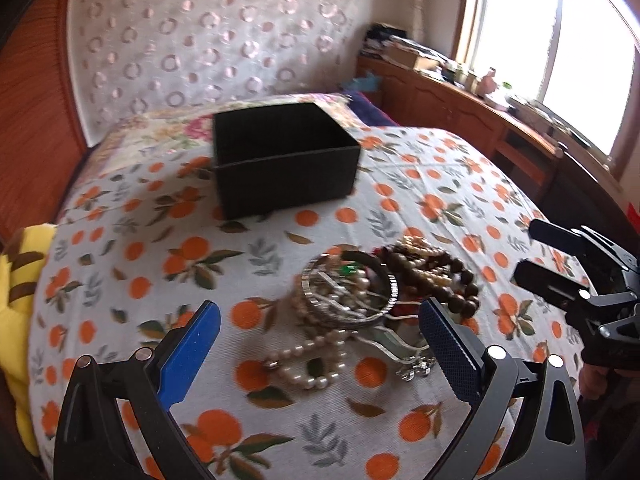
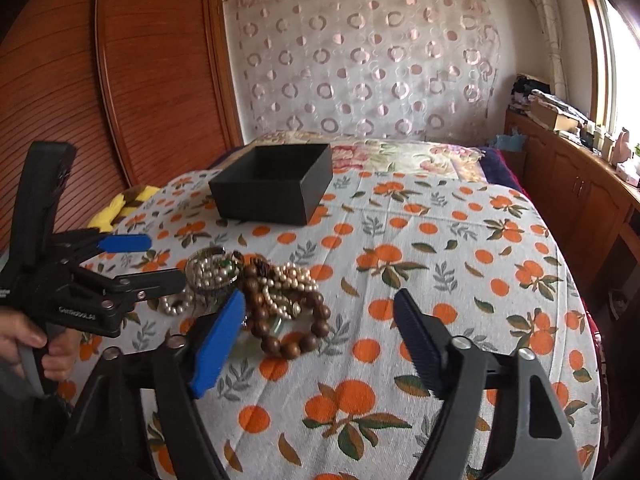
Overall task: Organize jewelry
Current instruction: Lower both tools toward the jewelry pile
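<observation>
Bed covered by a white quilt printed with oranges and grey-green leaves (image 2: 440, 240), seen from both wrist views. At the near centre, a tangled heap of jewelry — silver metal bangles (image 1: 348, 300), strings of cream pearl beads (image 1: 308, 364), a dark brown wooden bead bracelet (image 2: 296, 328) — lying on the quilt. Farther back, well apart from the heap, an open black rectangular cardboard box (image 1: 286, 160), upright. Left gripper (image 1: 320, 344) with blue-padded fingers spread wide, hovering near the pearl strings, holding nothing. Right gripper (image 2: 320, 344) likewise spread wide and holding nothing, its left finger near the wooden beads — contact not discernible. Yellow and brown plush cloth (image 1: 24, 280) at the far left edge of the bed.
</observation>
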Action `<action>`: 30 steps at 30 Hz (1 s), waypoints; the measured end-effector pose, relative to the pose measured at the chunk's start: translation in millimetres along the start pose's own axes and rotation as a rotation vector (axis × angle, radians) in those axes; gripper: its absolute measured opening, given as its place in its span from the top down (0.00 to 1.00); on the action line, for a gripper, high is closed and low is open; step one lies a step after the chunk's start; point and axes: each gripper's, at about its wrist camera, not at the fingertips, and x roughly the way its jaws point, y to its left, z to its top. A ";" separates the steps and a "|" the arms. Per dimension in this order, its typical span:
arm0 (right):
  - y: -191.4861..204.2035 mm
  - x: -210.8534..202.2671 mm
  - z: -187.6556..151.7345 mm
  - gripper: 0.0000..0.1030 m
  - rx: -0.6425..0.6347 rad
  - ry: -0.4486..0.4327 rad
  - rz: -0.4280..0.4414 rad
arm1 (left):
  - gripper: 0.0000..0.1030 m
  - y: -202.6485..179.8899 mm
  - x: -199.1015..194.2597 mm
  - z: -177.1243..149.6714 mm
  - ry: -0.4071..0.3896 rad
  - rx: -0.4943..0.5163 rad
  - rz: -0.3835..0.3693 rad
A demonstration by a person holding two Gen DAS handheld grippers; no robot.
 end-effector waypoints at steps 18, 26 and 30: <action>3.7 2.1 -8.4 0.33 -0.030 0.039 0.052 | 0.44 -9.4 34.0 8.2 0.072 0.055 -0.012; 18.1 17.4 -7.2 0.51 -0.090 0.097 0.117 | 0.44 -0.7 8.1 3.1 0.004 0.002 -0.009; 25.8 29.5 -6.3 0.65 -0.128 0.142 0.145 | 0.44 -1.4 -4.7 -0.4 -0.030 0.004 0.010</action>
